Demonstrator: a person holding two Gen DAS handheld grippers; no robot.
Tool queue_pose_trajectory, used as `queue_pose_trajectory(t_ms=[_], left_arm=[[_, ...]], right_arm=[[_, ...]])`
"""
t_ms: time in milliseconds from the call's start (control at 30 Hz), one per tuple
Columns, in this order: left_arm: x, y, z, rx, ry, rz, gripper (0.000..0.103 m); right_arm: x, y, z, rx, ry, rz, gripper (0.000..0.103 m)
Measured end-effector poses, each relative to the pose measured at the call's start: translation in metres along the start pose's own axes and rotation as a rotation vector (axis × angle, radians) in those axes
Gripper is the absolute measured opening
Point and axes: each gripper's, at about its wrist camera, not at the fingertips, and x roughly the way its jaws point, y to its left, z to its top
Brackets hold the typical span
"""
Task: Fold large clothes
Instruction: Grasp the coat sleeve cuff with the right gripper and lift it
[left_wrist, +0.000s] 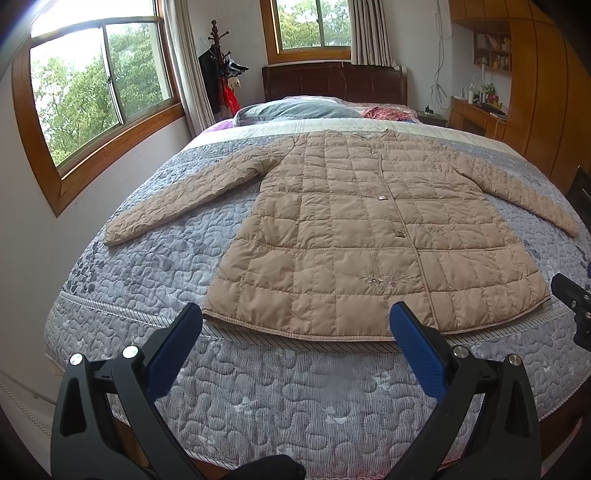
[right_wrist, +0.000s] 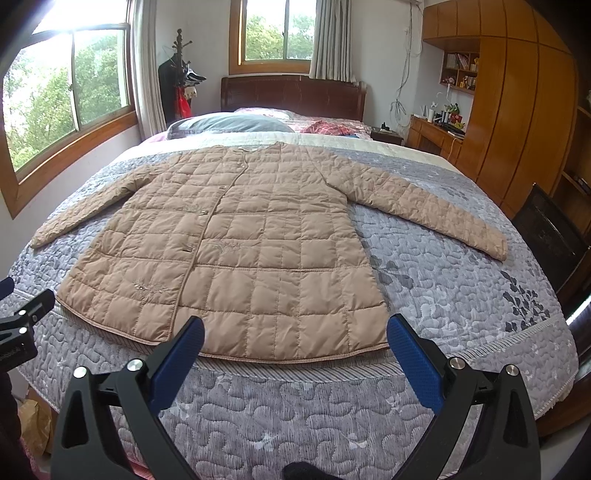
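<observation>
Folding had not begun: quilted coat (left_wrist: 354, 236) lay flat on bed (left_wrist: 258, 398); both tools (left_wrist: 295, 325) (right_wrist: 295, 328) hovered spread, a sleeve probably next.

My left gripper (left_wrist: 295, 321) hangs with its blue-padded fingers (left_wrist: 173, 350) spread wide, nothing between them. My right gripper (right_wrist: 295, 334) matches it, fingers (right_wrist: 413, 363) apart and empty.
</observation>
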Motion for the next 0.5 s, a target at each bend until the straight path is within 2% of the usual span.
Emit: queue_pose_trajectory(t_ms=[133,267,367,500], left_arm=[[0.008,0.000,0.003,0.001,0.009,-0.028,0.100],[0.035,0.000,0.016,0.009,0.076,-0.094,0.100],[0.063,-0.004,0.032,0.027,0.157,-0.146,0.100],[0.098,-0.021,0.064,0.079,0.222,-0.195,0.100]], right_arm=[[0.009,-0.005,0.002,0.006,-0.002,0.006,0.099],[0.036,-0.030,0.017,0.044,0.067,0.032,0.099],[0.058,-0.062,0.032,0.105,0.138,0.078,0.099],[0.082,-0.117,0.062,0.182,0.144,0.023,0.099]])
